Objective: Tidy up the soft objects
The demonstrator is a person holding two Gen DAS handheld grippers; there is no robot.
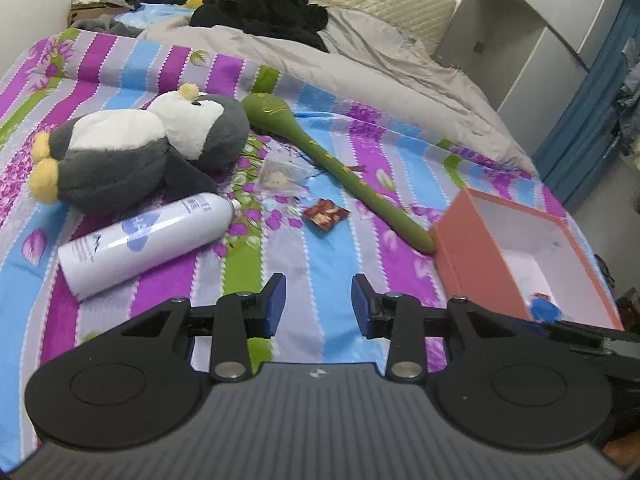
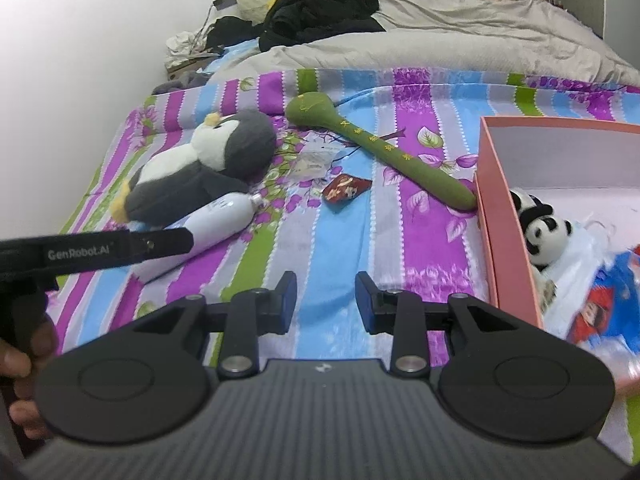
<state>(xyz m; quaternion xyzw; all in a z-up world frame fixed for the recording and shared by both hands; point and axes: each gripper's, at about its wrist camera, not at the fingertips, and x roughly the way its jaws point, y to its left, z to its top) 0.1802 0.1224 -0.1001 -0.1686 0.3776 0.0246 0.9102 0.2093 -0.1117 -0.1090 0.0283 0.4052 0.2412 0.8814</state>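
A grey and white penguin plush (image 1: 144,148) (image 2: 200,168) lies on the striped bedsheet at the left. A long green soft toy (image 1: 340,168) (image 2: 384,152) lies diagonally, its thin end touching a pink box (image 1: 480,256) (image 2: 504,216). In the box are a panda plush (image 2: 540,228) and a blue and red item in clear plastic (image 2: 608,304). A small red pouch (image 1: 326,216) (image 2: 346,189) lies between the toys. My left gripper (image 1: 319,304) is open and empty above the sheet. My right gripper (image 2: 326,300) is open and empty, left of the box.
A white spray bottle (image 1: 148,240) (image 2: 224,220) lies in front of the penguin. A clear plastic packet (image 1: 280,178) (image 2: 316,162) lies near it. A grey duvet (image 1: 380,64) and black clothes (image 1: 260,8) cover the far bed. A grey wardrobe (image 1: 532,32) stands right.
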